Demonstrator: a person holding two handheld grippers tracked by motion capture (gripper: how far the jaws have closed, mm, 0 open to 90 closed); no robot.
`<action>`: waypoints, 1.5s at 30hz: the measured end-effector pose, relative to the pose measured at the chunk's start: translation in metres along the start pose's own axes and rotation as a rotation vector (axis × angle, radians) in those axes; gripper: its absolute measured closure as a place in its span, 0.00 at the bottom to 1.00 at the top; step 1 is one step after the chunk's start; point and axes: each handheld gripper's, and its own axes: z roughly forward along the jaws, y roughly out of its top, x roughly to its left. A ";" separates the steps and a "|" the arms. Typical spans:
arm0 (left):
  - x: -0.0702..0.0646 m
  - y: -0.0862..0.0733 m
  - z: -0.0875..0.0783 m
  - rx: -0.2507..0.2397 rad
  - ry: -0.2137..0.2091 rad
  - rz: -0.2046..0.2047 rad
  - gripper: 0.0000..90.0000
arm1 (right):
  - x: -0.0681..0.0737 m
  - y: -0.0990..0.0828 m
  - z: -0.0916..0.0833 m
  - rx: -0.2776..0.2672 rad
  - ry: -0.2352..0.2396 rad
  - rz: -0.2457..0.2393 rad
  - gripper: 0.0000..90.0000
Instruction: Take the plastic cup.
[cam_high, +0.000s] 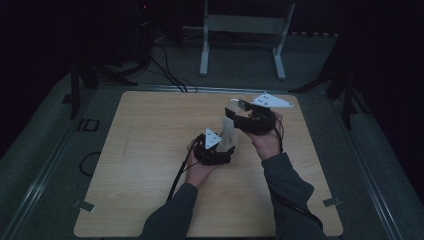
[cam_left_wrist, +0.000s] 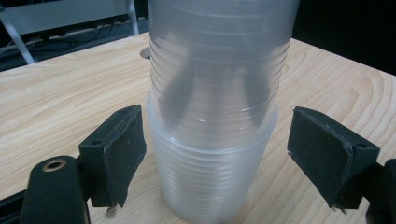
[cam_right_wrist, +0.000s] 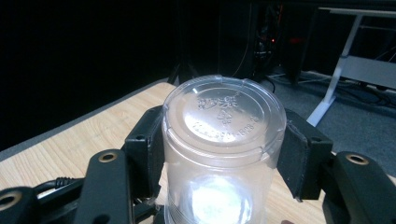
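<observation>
1. dark room around a pale wooden table (cam_high: 150, 150); a white metal frame (cam_high: 245, 30) stands on the grey floor at 12 o'clock beyond it.
2. clear ribbed plastic cups (cam_left_wrist: 212, 93), stacked upside down, stand on the table near its middle, a little toward 3 o'clock in the high view (cam_high: 229, 132).
3. the bottom cup (cam_left_wrist: 210, 172) sits rim-down on the wood; the upper cups are nested over it, and dark jaw shapes show blurred through their walls.
4. the top cup (cam_right_wrist: 224, 140) has a flat round base with embossed lettering facing up; light glares inside it.
5. left gripper (cam_left_wrist: 217, 154) lies low at 6 o'clock of the stack, jaws standing wide on either side of the bottom cup, pads clear of its wall.
6. left hand (cam_high: 200, 170) grasps that gripper from below, forearm in a dark sleeve coming from 6 o'clock.
7. right gripper (cam_right_wrist: 224, 149) is clamped on the top cup just under its base, one pad at 9 and one at 3 o'clock, both pressing the wall.
8. right hand (cam_high: 265, 142) is raised at 3 o'clock of the stack, its gripper (cam_high: 245, 120) pointing toward 9 o'clock at the stack's top.
</observation>
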 end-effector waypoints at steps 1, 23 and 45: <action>0.000 0.000 -0.001 0.000 0.001 -0.002 0.21 | -0.001 0.001 -0.001 -0.006 0.004 0.005 0.45; 0.000 -0.003 -0.004 0.021 0.013 -0.023 0.22 | -0.020 0.008 -0.025 -0.050 -0.010 0.067 0.45; -0.002 -0.003 -0.014 -0.010 -0.004 -0.027 0.22 | -0.042 -0.015 -0.056 -0.055 -0.077 0.113 0.45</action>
